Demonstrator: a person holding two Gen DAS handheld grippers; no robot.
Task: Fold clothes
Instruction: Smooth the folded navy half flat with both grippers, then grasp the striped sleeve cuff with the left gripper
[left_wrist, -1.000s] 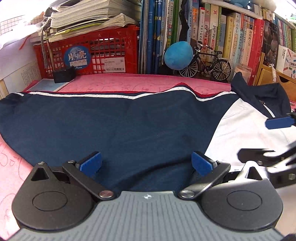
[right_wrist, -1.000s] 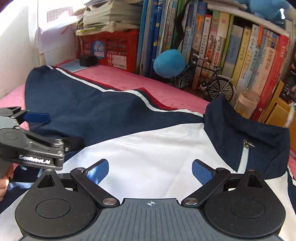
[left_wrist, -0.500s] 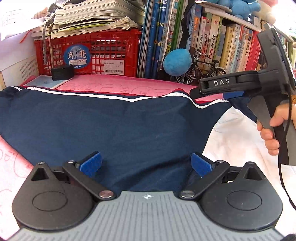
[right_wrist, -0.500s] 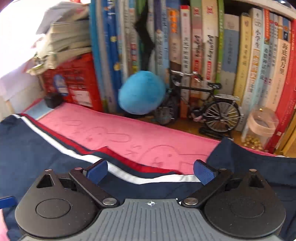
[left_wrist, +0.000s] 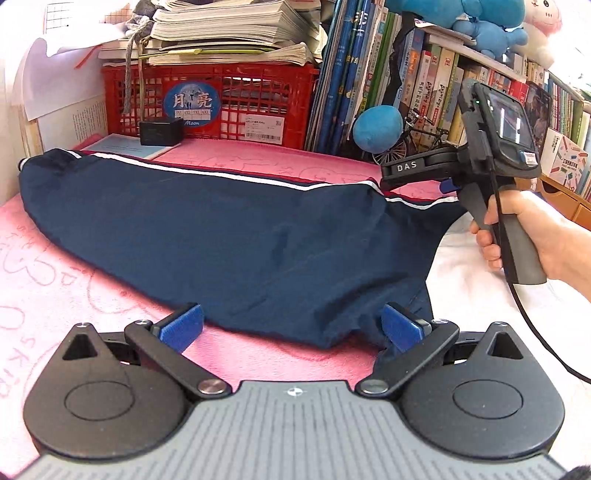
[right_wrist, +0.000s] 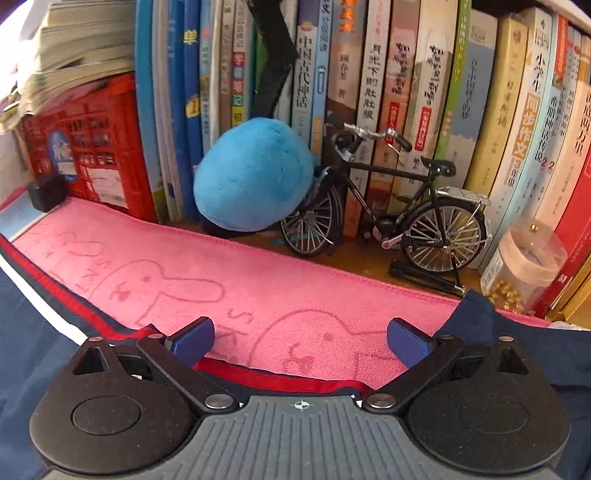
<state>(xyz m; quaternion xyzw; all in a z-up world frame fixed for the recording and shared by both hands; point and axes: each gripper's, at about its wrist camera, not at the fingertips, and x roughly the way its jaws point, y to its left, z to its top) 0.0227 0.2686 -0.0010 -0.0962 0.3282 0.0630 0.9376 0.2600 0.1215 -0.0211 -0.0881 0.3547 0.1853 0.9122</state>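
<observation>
Left gripper (left_wrist: 291, 326): jaws spread wide, nothing between the blue pads. It hangs low over the pink towel (left_wrist: 66, 266), at the near edge of the navy jacket (left_wrist: 229, 236). The right-hand pad sits against or just over a fold of navy cloth; contact cannot be confirmed.

Right gripper (right_wrist: 301, 341): jaws likewise spread wide and empty. It is low over the jacket's far edge, where the red and white piping (right_wrist: 280, 380) passes under the gripper body and is hidden there. From the left wrist view the same tool is seen side-on, held by a hand (left_wrist: 524, 232); its fingertips are masked by its own body and handle, and a black cable (left_wrist: 532, 325) runs off the frame.

The jacket lies on the towel on the table, its navy sleeve stretched out to the left, cuff at the far left. The white body panel (left_wrist: 465, 258) is largely cut off at the right edge and overexposed. A raised navy collar (right_wrist: 476, 314) blocks part of the right wrist view.

Behind the towel: a red crate (left_wrist: 221, 99) under stacked papers, a small black box (left_wrist: 160, 132), a blue plush ball (right_wrist: 255, 173) leaning against a model bicycle (right_wrist: 406, 218), a clear jar (right_wrist: 524, 269) of gold beads, and a row of books (right_wrist: 406, 92). The shelf top is out of frame.
</observation>
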